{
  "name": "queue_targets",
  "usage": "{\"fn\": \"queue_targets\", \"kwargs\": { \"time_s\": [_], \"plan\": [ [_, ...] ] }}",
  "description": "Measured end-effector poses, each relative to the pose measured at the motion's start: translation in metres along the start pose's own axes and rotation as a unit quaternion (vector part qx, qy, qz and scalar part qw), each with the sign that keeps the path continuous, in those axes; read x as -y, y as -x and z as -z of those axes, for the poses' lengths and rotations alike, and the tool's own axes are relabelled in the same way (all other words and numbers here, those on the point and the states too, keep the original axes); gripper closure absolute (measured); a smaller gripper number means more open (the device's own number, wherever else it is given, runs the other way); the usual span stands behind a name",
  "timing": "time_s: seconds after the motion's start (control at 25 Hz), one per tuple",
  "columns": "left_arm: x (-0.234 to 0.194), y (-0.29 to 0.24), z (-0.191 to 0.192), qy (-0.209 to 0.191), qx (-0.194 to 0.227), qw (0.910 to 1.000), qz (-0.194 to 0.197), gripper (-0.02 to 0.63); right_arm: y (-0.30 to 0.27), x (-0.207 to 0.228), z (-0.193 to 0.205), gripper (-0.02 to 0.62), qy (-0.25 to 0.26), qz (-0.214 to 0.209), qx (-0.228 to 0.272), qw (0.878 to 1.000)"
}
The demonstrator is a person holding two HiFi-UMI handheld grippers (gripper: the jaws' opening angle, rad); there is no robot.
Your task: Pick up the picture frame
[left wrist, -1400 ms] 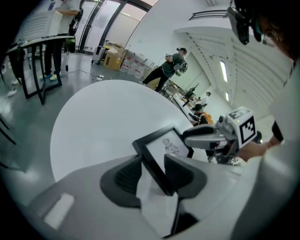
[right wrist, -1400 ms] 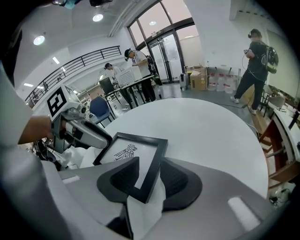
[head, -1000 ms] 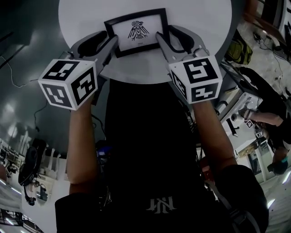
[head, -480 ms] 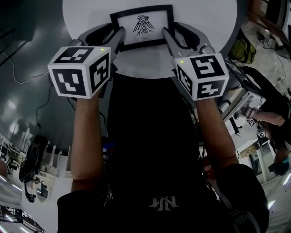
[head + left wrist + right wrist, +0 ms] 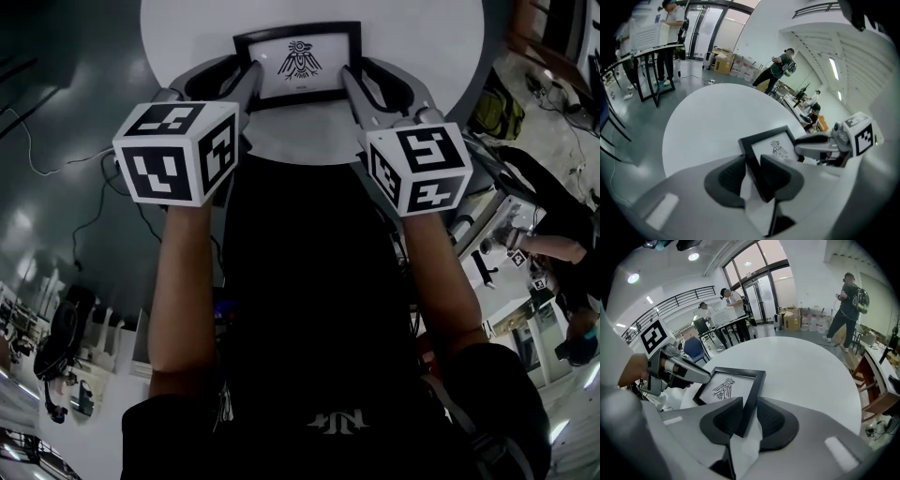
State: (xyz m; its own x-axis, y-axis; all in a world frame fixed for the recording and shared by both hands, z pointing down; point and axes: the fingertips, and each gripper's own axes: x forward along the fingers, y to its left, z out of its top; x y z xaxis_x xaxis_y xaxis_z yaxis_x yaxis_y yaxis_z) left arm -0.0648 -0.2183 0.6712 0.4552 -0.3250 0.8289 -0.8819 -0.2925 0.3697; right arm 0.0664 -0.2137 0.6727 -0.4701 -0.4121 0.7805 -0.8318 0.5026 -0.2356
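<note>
A black picture frame (image 5: 298,64) with a bird drawing lies near the front edge of the round white table (image 5: 422,56). My left gripper (image 5: 246,77) straddles the frame's left side bar, and its jaws are closing with both pads against that bar (image 5: 751,159). On the other side, my right gripper (image 5: 349,77) is closing the same way, pads touching the frame's right side bar (image 5: 751,401). Each gripper view shows the other gripper across the frame: the right gripper (image 5: 820,143) and the left gripper (image 5: 679,369). Whether the frame has left the tabletop cannot be told.
The white table (image 5: 703,117) is bare beyond the frame. Past it stand people (image 5: 780,70) (image 5: 848,301), a dark-legged desk (image 5: 651,70), cardboard boxes (image 5: 792,317) and a wooden chair (image 5: 876,380). A green bag (image 5: 492,108) lies on the floor at the right.
Both pairs of jaws have narrowed onto the frame's side bars. The frame and table sit slightly higher in the head view; the marker cubes have tipped up a little.
</note>
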Motion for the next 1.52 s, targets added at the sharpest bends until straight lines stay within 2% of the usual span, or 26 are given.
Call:
{"fn": "queue_targets", "kwargs": {
  "time_s": [0.48,0.8,1.16,1.32,1.52],
  "plan": [
    [0.008,0.042,-0.025,0.005,0.057,0.9984,-0.004,0.515,0.028,-0.010,-0.040,0.512,0.024,0.013,0.053,0.998],
    [0.030,0.083,-0.078,-0.022,0.100,0.9948,-0.007,0.518,0.066,-0.002,-0.096,0.517,0.035,0.024,0.100,0.994],
    [0.056,0.161,-0.155,-0.050,0.170,0.9837,-0.026,0.520,0.133,-0.012,-0.183,0.515,0.060,0.029,0.170,0.983],
    [0.068,0.203,-0.191,-0.073,0.214,0.9734,-0.038,0.520,0.167,-0.019,-0.226,0.515,0.080,0.032,0.215,0.973],
    [0.092,0.252,-0.215,-0.100,0.253,0.9611,-0.050,0.522,0.215,-0.034,-0.258,0.515,0.094,0.035,0.261,0.960]
  ]
}}
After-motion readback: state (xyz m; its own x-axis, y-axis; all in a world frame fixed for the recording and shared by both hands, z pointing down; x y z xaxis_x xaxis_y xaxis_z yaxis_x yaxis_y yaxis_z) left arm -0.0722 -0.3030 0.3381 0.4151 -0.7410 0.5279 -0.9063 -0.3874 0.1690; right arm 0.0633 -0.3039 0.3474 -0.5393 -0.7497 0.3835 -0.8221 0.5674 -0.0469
